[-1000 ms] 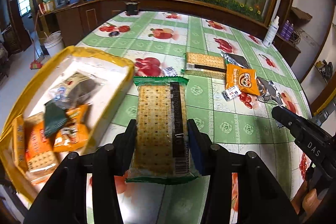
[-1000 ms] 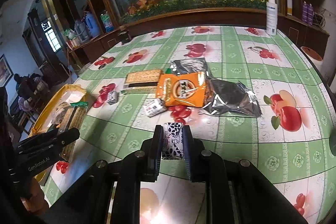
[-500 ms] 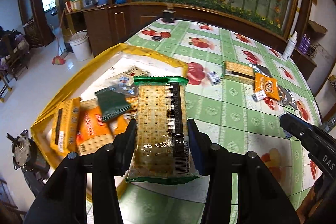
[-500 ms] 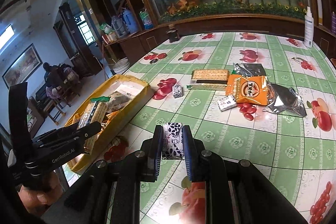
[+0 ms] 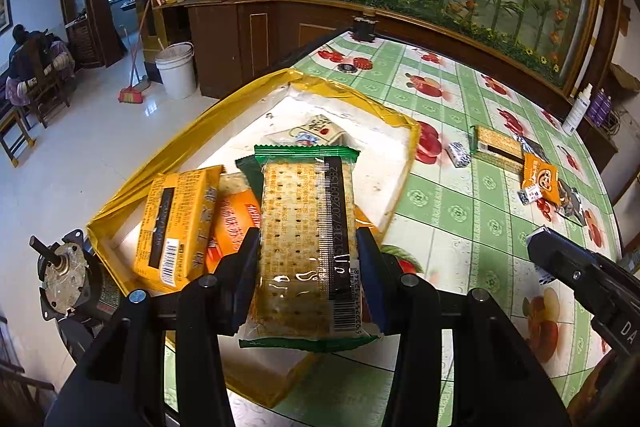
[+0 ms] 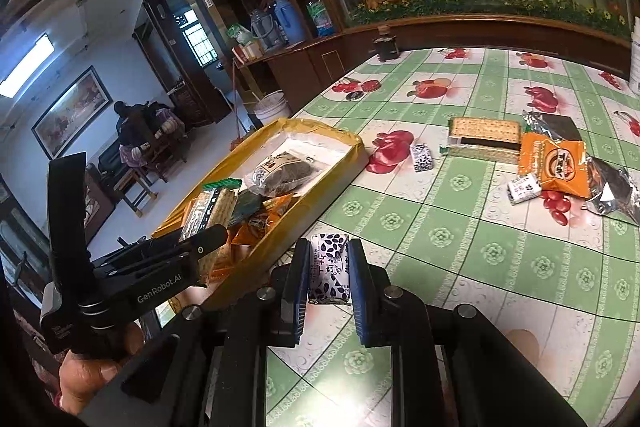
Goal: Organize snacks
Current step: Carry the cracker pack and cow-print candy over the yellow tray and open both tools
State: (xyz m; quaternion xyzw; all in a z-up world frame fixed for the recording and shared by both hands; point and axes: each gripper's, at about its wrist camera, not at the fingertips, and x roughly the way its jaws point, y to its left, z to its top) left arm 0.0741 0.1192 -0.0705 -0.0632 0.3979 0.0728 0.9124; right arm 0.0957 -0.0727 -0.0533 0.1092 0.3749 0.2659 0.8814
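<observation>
The left gripper [image 5: 308, 247] has its 2 fingers clamped on the long sides of a green-edged cracker pack [image 5: 307, 227], and it hangs right over the yellow tray [image 5: 192, 131] at the table's edge. Below the pack, in the tray, lie a yellow cracker box [image 5: 176, 219], an orange snack pack [image 5: 234, 223] just beside it, a dark green packet [image 5: 249, 167] and a clear bag with a printed label [image 5: 316, 131] toward the far end. Over on the other side, the right gripper [image 6: 329, 269] pinches a small black-and-white patterned candy pack [image 6: 329, 267] between its blue-padded fingers, above the green fruit-print tablecloth [image 6: 460, 227], just beside the tray's near wall [image 6: 320, 203]. From that view the left gripper [image 6: 192, 239] shows side-on over the tray's near end, cracker pack [image 6: 218, 207] up on edge in its grip. Well apart, out on the cloth, more snacks lie loose: a second cracker pack [image 6: 484, 135], an orange pouch [image 6: 560, 163] overlapping a silver foil bag [image 6: 616, 187], a small white wrapped candy [image 6: 524, 187] touching the pouch's corner, and another patterned candy pack [image 6: 422, 157] near a printed red fruit. A white bucket [image 5: 176, 69] and a broom [image 5: 134, 83] stand on the floor past the tray.
</observation>
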